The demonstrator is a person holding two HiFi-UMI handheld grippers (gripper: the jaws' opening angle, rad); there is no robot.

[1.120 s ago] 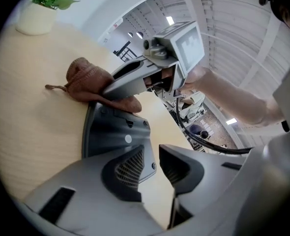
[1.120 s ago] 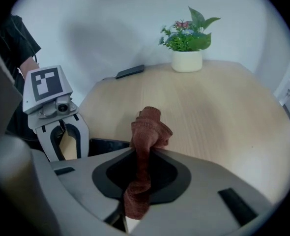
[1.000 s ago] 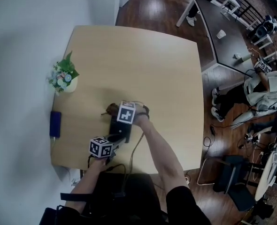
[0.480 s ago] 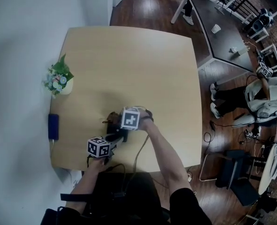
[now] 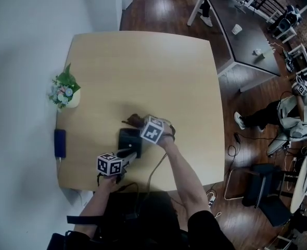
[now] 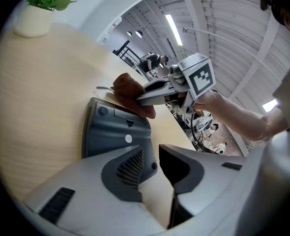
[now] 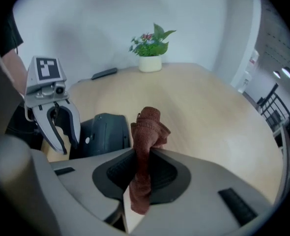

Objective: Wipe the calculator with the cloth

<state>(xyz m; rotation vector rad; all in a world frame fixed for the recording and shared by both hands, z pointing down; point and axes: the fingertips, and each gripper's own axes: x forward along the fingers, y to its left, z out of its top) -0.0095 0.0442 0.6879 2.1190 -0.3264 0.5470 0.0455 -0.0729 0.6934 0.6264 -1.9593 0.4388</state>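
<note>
A dark grey calculator [image 5: 129, 141] [image 6: 113, 132] [image 7: 105, 132] lies with its back side up near the table's front edge. My right gripper [image 5: 141, 124] [image 7: 142, 166] is shut on a brown cloth [image 5: 134, 121] [image 7: 147, 132] [image 6: 130, 92]. It holds the cloth over the calculator's far right corner, and the bunched end sticks out past the jaws. My left gripper [image 5: 128, 154] [image 6: 155, 154] [image 7: 56, 127] sits at the calculator's near edge. Its jaws stand apart with bare table showing between them, and one jaw overlaps the calculator's near corner.
A small potted plant [image 5: 65, 91] [image 7: 152, 48] stands at the table's left edge. A dark blue flat device [image 5: 60, 142] [image 7: 104, 73] lies nearer along that edge. A cable [image 5: 154, 165] runs off the front edge. A second table [image 5: 247, 40] and a seated person [image 5: 299, 113] are at the right.
My right gripper has carried the cloth to the right and rolled, uncovering more of the calculator. The left gripper and the calculator have stayed put.
</note>
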